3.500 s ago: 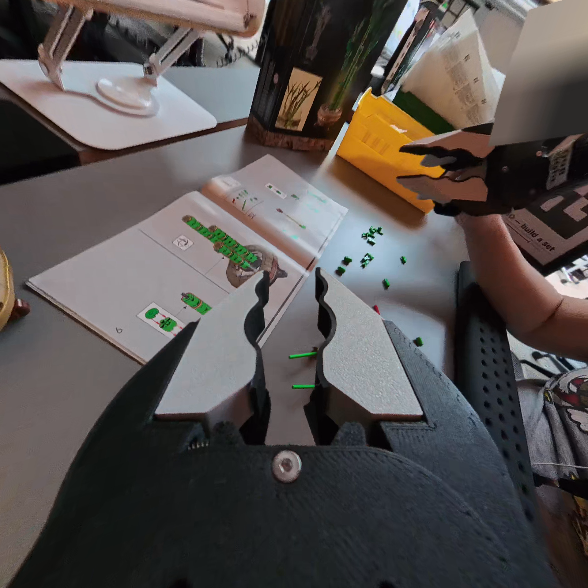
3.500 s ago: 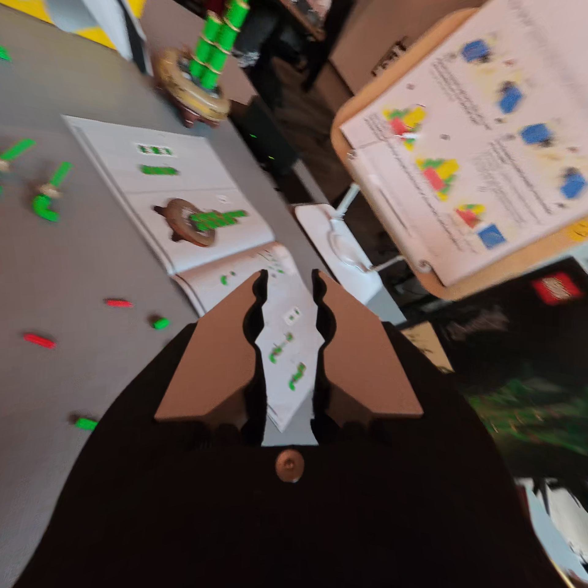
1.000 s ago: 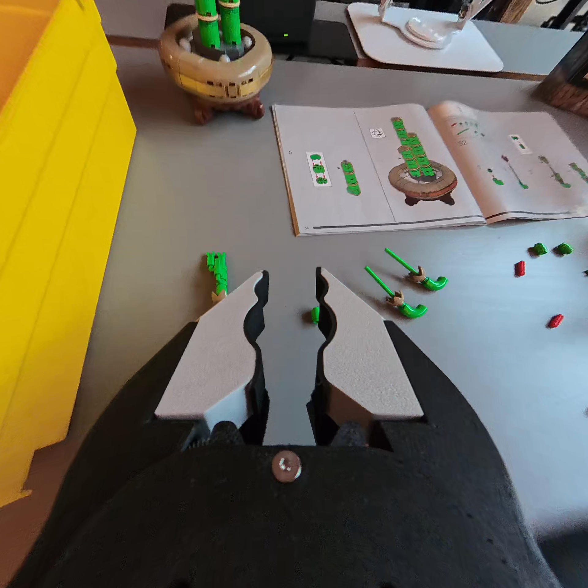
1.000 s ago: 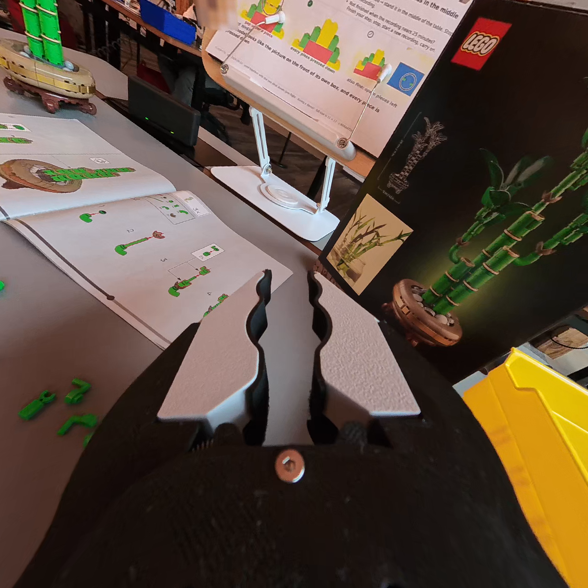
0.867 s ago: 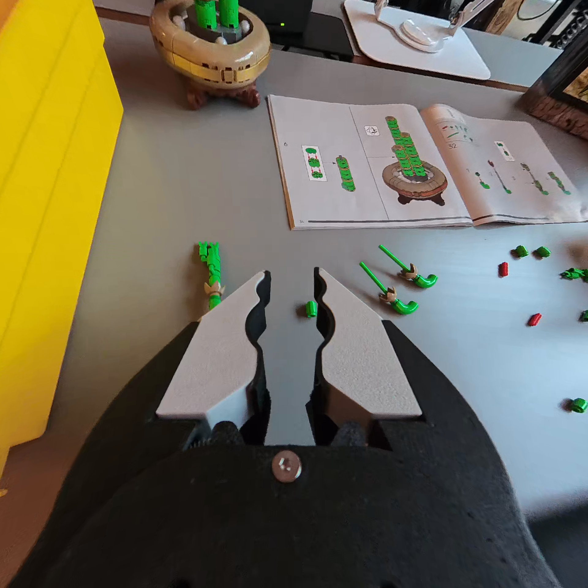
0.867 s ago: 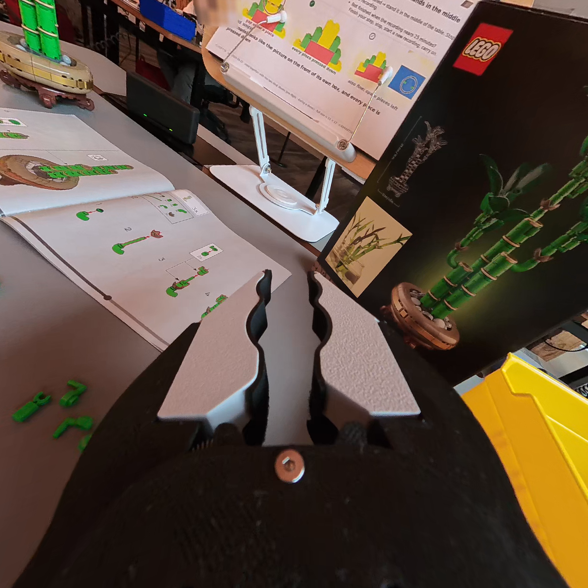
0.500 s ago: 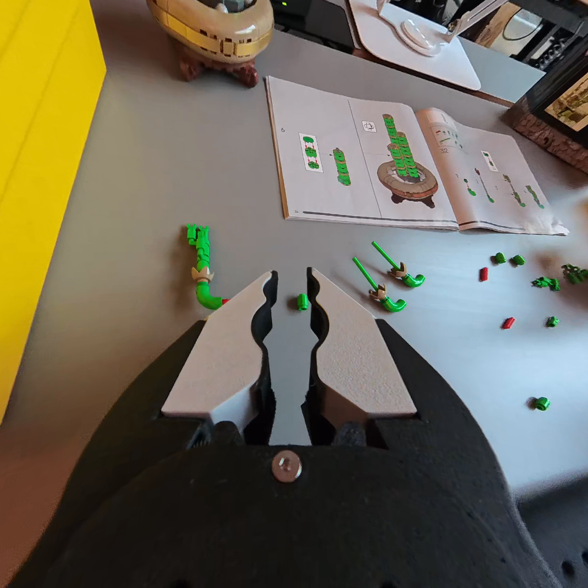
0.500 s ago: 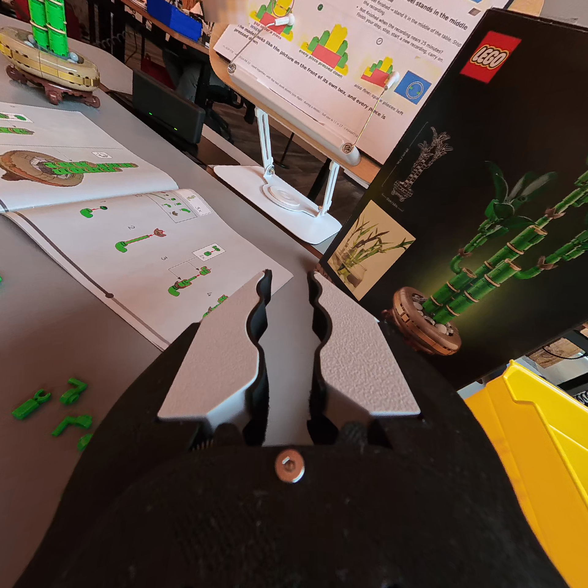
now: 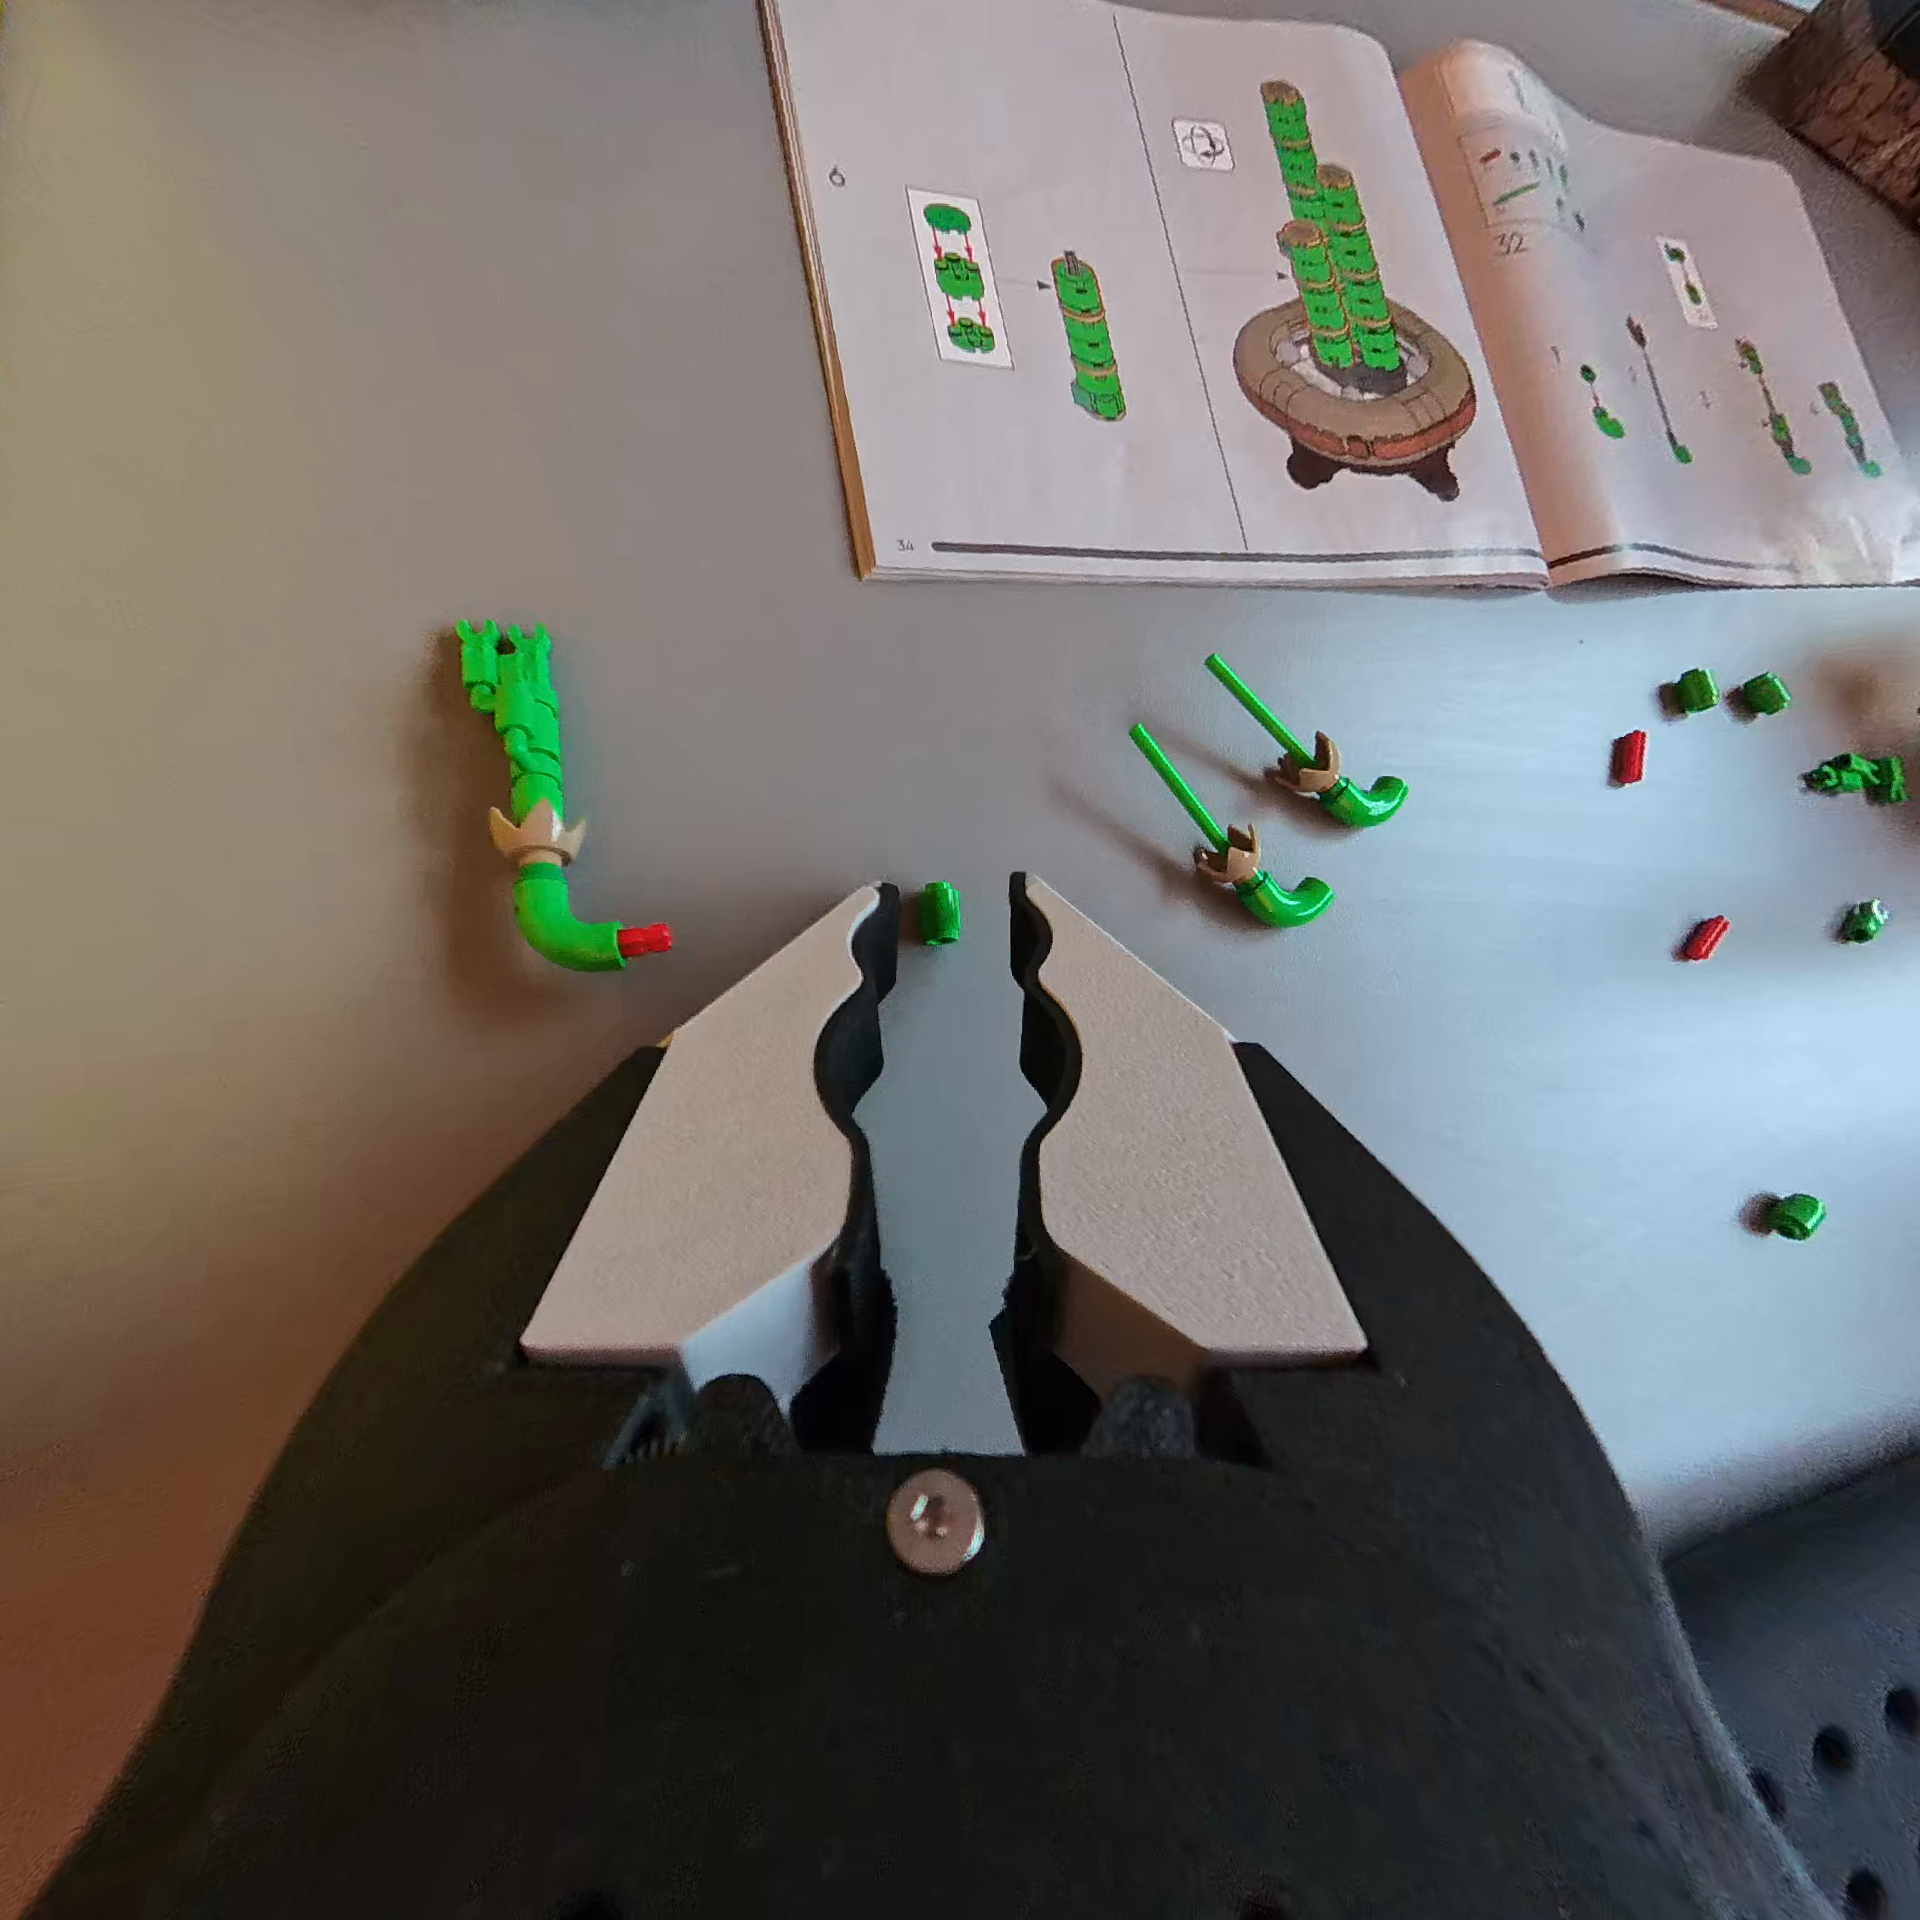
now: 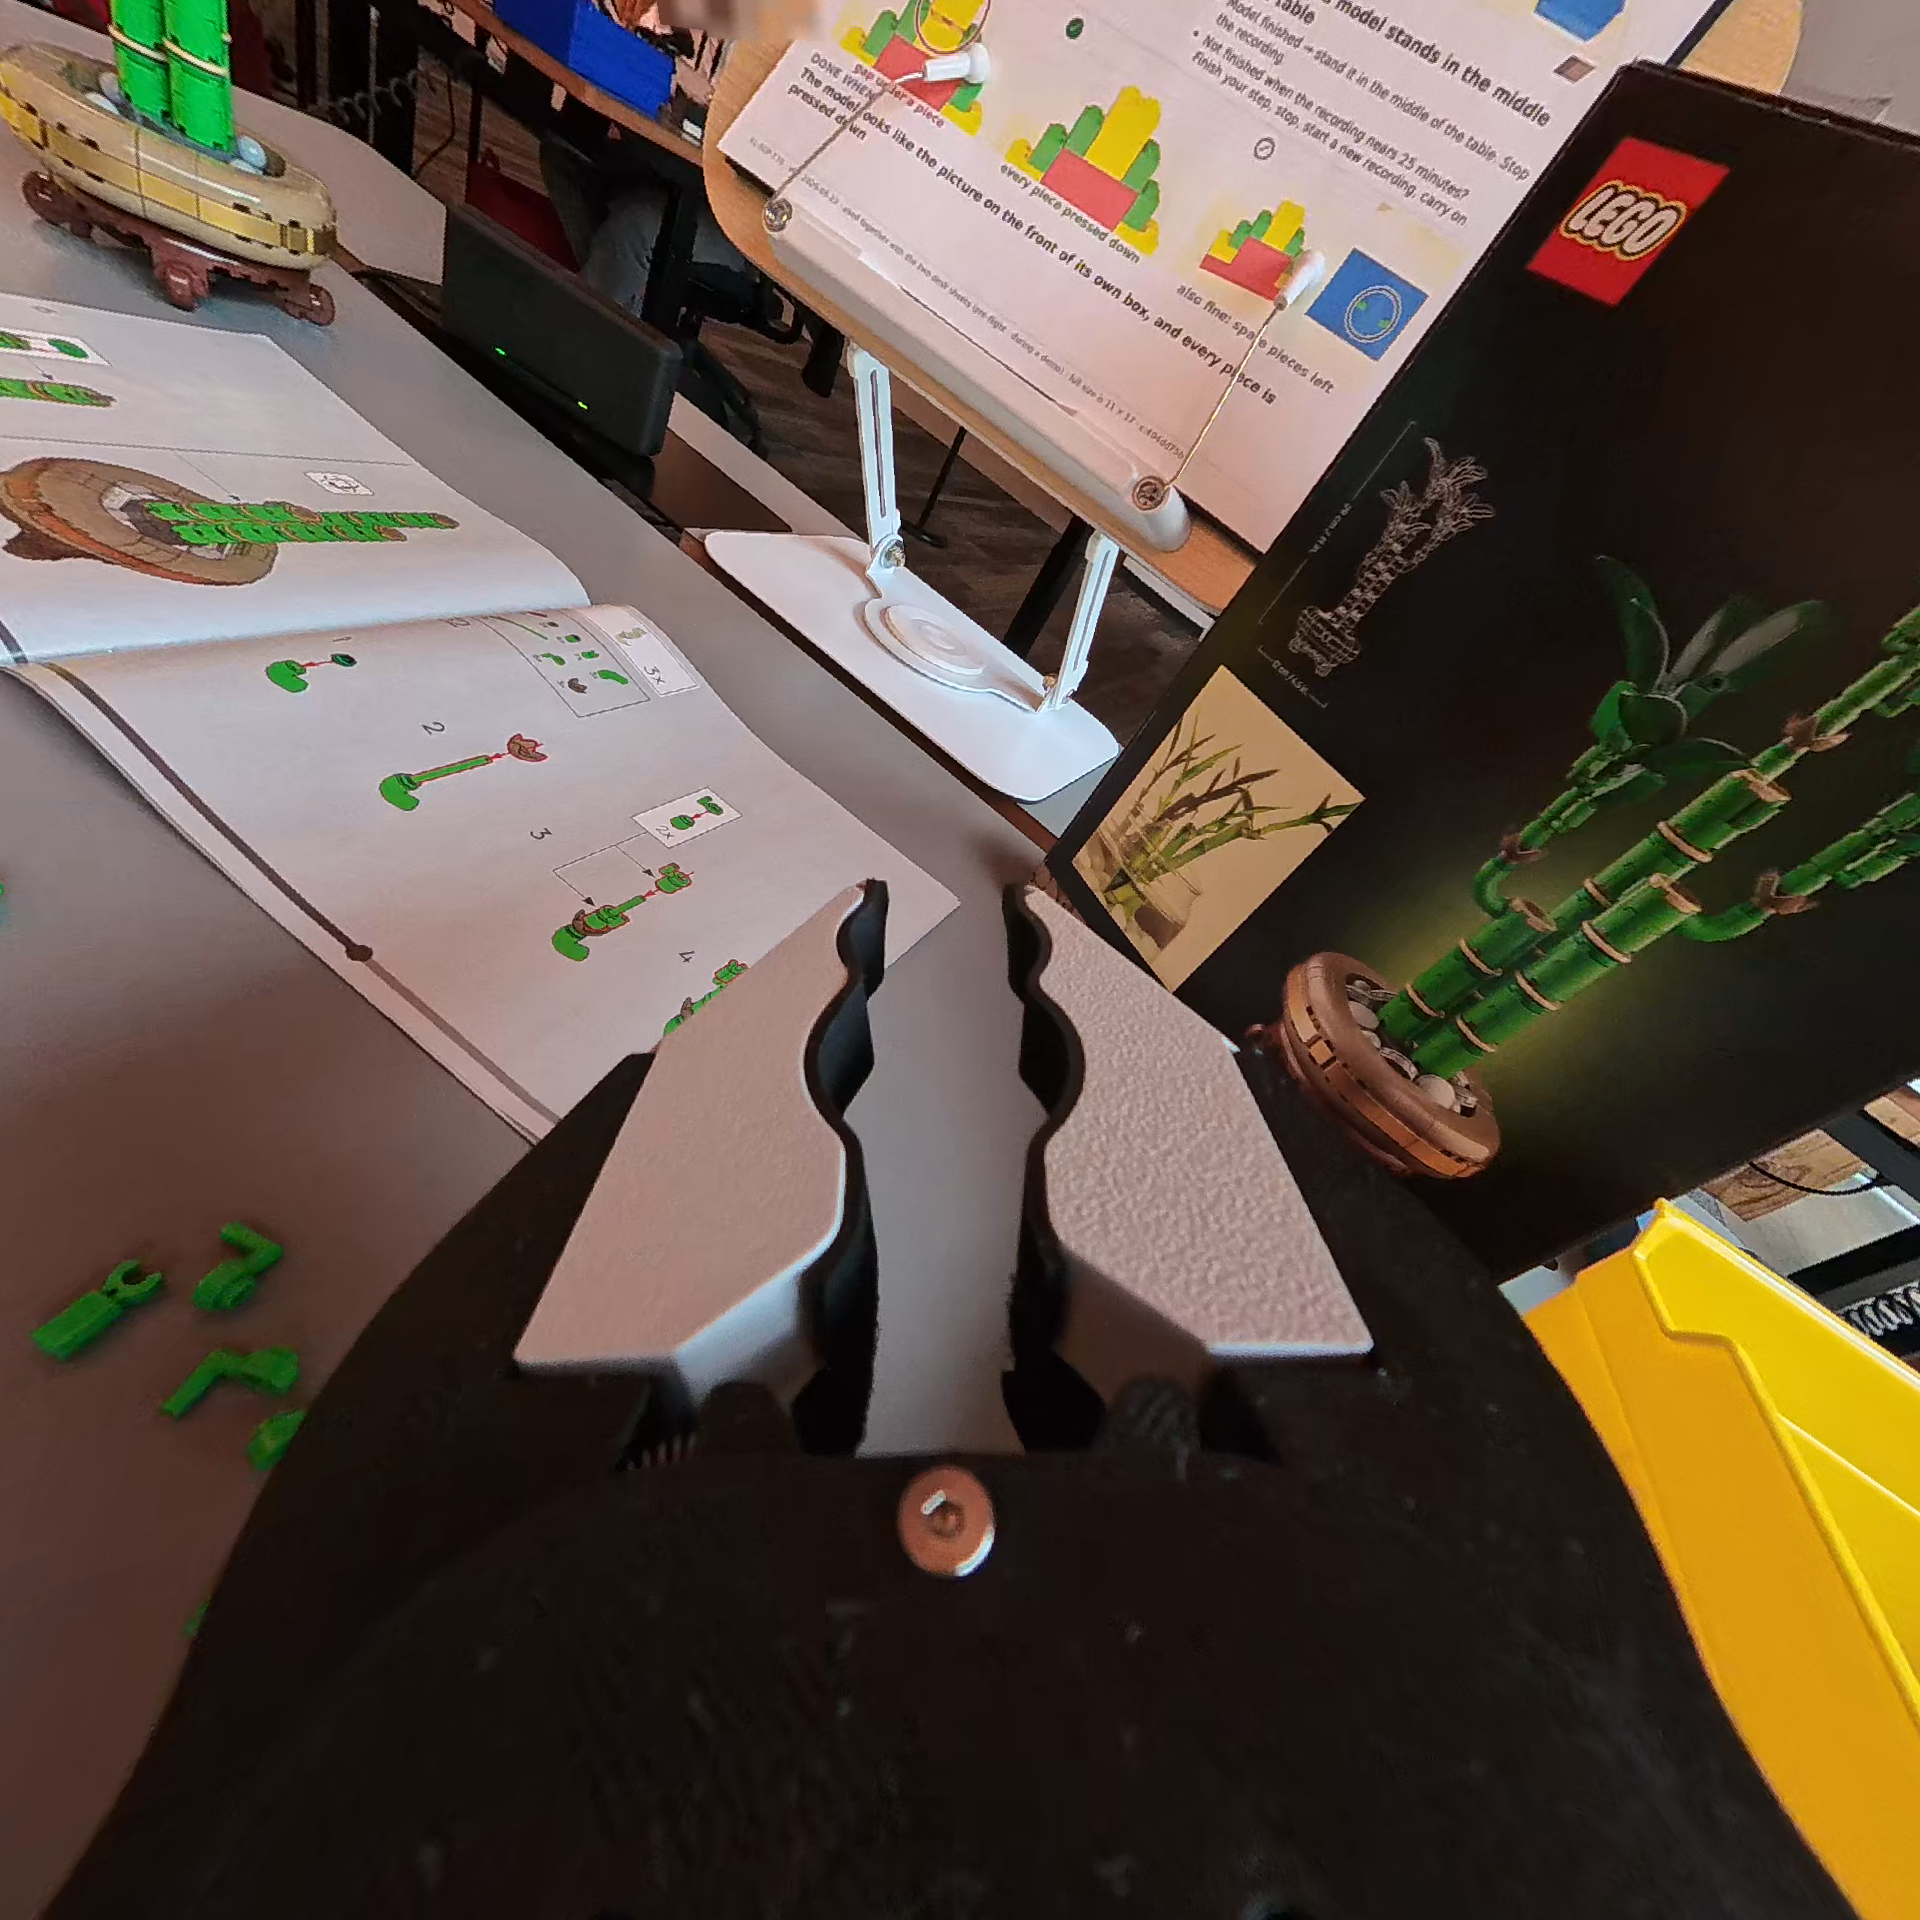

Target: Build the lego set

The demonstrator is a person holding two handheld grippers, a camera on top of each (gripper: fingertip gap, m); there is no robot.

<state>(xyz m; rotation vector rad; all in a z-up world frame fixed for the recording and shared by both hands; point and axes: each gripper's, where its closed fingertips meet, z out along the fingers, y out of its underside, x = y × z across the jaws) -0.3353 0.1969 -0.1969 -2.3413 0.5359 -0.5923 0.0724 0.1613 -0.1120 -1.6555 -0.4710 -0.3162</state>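
Observation:
My left gripper [image 9: 945, 891] is open and low over the grey table, with a small green round brick [image 9: 938, 913] lying between its fingertips. A built green stem with a tan collar and red pin [image 9: 535, 805] lies to the left. Two thin green rod stems [image 9: 1231, 831] [image 9: 1314, 750] lie to the right. The open instruction booklet [image 9: 1247, 312] lies beyond. My right gripper [image 10: 943, 896] is open and empty above the booklet's corner [image 10: 468, 790]. The bamboo model in its tan pot [image 10: 166, 166] stands at far left.
Loose green [image 9: 1792, 1216] and red [image 9: 1704, 937] pieces lie right of the left gripper; green clips [image 10: 223, 1340] lie left of the right one. The black set box [image 10: 1558, 675], a white stand with a printed sheet [image 10: 935, 644] and a yellow bin [image 10: 1766, 1507] are on the right. My hands' fingertips stand some 40 cm from each other.
My left gripper has moved forward and down onto the small green brick, which now sits between the fingertips. The yellow bin and pot have left its view. My right gripper has barely moved.

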